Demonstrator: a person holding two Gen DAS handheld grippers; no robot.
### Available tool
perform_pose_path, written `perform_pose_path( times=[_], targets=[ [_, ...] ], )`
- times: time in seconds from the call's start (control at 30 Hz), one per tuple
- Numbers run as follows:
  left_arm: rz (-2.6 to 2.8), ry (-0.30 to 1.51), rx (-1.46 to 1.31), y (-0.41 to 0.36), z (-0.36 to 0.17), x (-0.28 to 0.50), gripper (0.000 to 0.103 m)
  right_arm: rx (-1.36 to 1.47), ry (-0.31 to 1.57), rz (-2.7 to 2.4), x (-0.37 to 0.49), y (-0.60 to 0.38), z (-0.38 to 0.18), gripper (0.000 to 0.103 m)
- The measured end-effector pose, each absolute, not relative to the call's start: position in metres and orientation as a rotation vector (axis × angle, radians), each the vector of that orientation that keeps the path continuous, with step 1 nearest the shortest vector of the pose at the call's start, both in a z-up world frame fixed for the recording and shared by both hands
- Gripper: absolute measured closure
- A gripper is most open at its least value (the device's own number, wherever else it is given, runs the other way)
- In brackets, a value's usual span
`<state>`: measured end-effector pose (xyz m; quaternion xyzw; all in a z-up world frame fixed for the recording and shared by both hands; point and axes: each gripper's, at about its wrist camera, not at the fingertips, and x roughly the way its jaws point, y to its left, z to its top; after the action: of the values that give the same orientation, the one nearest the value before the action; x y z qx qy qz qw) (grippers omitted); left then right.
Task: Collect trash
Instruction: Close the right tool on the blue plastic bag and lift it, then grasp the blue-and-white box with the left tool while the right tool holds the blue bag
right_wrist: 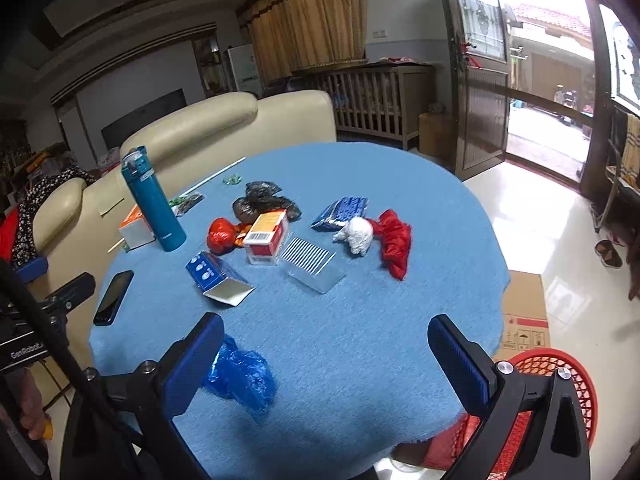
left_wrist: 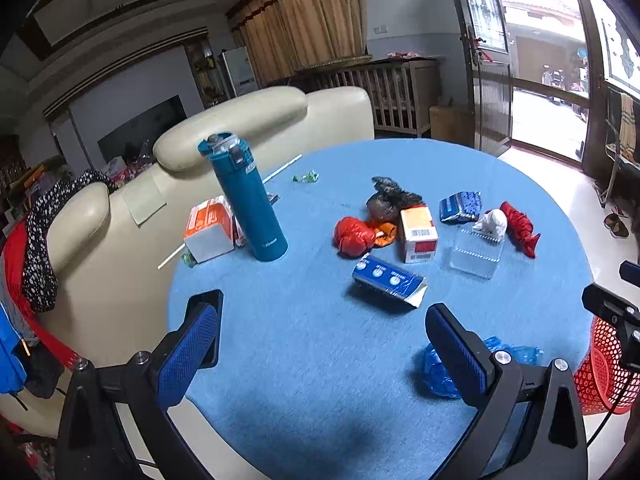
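Both tools, left and right, hover spread and empty over the surface. Trash sits clustered right of the bottle; a blue bag lies nearer, touching the right tool.

On the surface, the bottle stands at upper left of the frame, a phone below it. A carton lies at centre, a crumpled bag lower left, and a basket off the lower-right edge.
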<state>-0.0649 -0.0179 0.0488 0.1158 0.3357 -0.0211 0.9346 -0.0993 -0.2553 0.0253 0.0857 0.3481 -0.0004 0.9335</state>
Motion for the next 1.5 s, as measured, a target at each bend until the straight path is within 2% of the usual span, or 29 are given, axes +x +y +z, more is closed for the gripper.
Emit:
perform_pose_path(
  times=[0.27, 0.57, 0.73, 0.9, 1.2, 1.47, 1.5],
  targets=[
    [0.018, 0.777, 0.173, 0.021, 0.025, -0.041, 0.000, 0.176, 0.842, 0.202, -0.066, -0.220, -0.012, 0.001],
    [0.025, 0.860, 0.121, 0.038, 0.009, -0.016, 0.000, 0.111, 0.972, 0.439, -0.031, -0.164, -0.066, 0.011],
    [0.002, 0.883, 0.132, 0.026, 0.005, -0.005, 0.000, 0.128, 1.012, 0.478, -0.030, -0.156, -0.088, 0.033],
    [-0.065, 0.917, 0.140, 0.001, 0.005, 0.017, 0.000, 0.174, 0.968, 0.466, -0.040, -0.169, -0.090, 0.041],
    [-0.170, 1.040, 0.149, -0.060, -0.025, 0.072, 0.000, 0.310, 0.918, 0.351, -0.052, -0.240, -0.081, 0.041],
    [-0.144, 1.110, 0.094, -0.076, -0.054, 0.099, 0.000, 0.349, 0.842, 0.264, -0.072, -0.289, -0.060, 0.041],
    [-0.143, 1.110, 0.095, -0.076, -0.055, 0.099, 0.007, 0.353, 0.835, 0.257, -0.073, -0.293, -0.060, 0.041]
  ],
)
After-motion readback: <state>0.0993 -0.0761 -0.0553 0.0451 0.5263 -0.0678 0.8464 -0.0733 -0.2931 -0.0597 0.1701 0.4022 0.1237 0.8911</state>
